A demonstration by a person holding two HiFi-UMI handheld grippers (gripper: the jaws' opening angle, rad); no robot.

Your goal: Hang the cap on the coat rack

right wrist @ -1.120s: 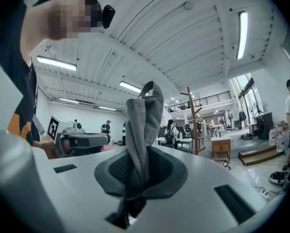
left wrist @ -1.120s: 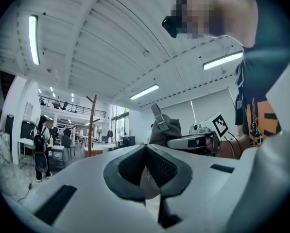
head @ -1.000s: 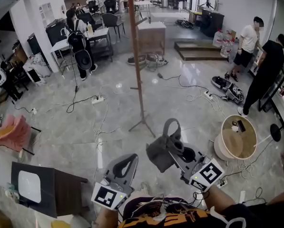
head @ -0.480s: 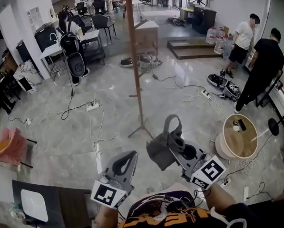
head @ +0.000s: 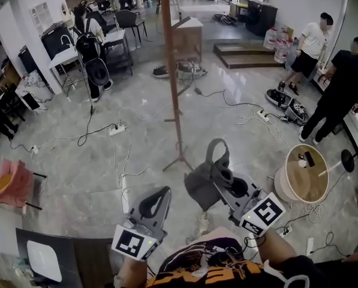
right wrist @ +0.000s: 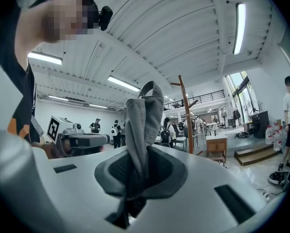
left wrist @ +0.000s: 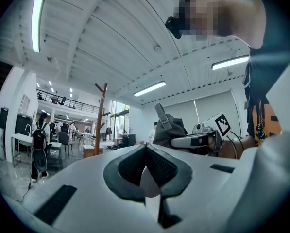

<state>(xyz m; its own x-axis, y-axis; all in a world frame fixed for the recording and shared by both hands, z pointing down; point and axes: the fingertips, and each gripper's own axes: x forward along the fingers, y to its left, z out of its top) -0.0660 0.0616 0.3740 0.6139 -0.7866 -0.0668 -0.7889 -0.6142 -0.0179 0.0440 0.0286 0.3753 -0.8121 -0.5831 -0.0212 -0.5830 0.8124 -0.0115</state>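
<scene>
A grey cap hangs from my right gripper, which is shut on its fabric; the strap loop stands up above the jaws. In the right gripper view the cap rises pinched between the jaws of the right gripper. My left gripper is beside it, shut and empty; its tips meet in the left gripper view. The wooden coat rack stands ahead of both grippers on the tiled floor, its feet just beyond the cap. Its branched top shows in the right gripper view.
A round wooden table stands to the right. Cables and power strips trail over the floor. Two people stand at the far right, another with a backpack at the far left. A dark table sits at lower left.
The person has walked forward with both grippers, towards the coat rack. The cap stays clamped in the right gripper and the left stays shut.
</scene>
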